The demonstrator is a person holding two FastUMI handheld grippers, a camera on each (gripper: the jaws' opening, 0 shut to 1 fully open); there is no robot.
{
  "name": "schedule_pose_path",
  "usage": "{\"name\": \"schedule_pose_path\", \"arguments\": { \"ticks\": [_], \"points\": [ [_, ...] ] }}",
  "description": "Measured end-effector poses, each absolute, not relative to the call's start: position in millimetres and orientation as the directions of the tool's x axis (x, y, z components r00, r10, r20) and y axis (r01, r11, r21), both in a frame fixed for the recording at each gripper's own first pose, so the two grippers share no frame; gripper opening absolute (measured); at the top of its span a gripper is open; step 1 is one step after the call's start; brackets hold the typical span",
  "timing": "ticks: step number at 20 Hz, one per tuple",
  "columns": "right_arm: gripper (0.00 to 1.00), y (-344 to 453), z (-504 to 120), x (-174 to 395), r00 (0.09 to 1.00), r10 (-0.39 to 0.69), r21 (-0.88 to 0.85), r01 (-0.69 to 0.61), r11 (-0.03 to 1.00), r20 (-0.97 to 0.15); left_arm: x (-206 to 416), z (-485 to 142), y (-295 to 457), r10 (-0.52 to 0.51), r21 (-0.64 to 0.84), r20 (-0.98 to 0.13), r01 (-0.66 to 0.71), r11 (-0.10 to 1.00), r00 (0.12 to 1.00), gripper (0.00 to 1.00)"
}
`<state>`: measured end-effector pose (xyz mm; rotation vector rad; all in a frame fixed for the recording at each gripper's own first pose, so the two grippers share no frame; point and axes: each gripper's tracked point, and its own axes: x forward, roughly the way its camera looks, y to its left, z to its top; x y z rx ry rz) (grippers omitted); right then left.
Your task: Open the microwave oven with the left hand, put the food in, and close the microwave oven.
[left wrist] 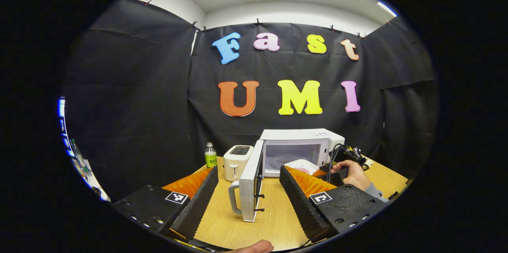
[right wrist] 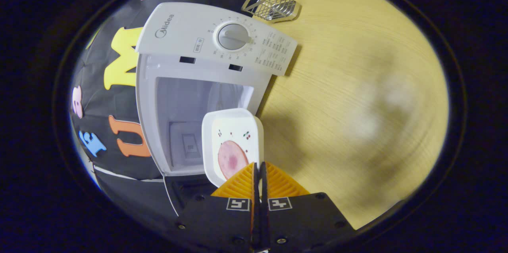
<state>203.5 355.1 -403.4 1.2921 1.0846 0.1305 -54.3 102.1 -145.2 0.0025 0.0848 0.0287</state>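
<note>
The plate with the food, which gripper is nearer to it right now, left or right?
Right. The right gripper is shut on the plate rim at the microwave opening. The left gripper hangs open farther back, flanking the open door.

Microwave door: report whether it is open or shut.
Open. In the left gripper view the microwave door swings out toward the camera, baring the cavity of the microwave.
</note>
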Motion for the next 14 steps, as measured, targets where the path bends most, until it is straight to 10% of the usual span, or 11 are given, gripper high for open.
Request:
{"name": "schedule_pose_path", "arguments": {
  "ticks": [14],
  "points": [
    [0.04, 437.2, -421.1, 291.3, 0.747, 0.416, 0.853, 0.486, 0.188, -0.518, -45.2, -181.4, 149.4, 0.092, -0.041, -0.154, -0.100, 0.994, 0.984, 0.94]
  ]
}}
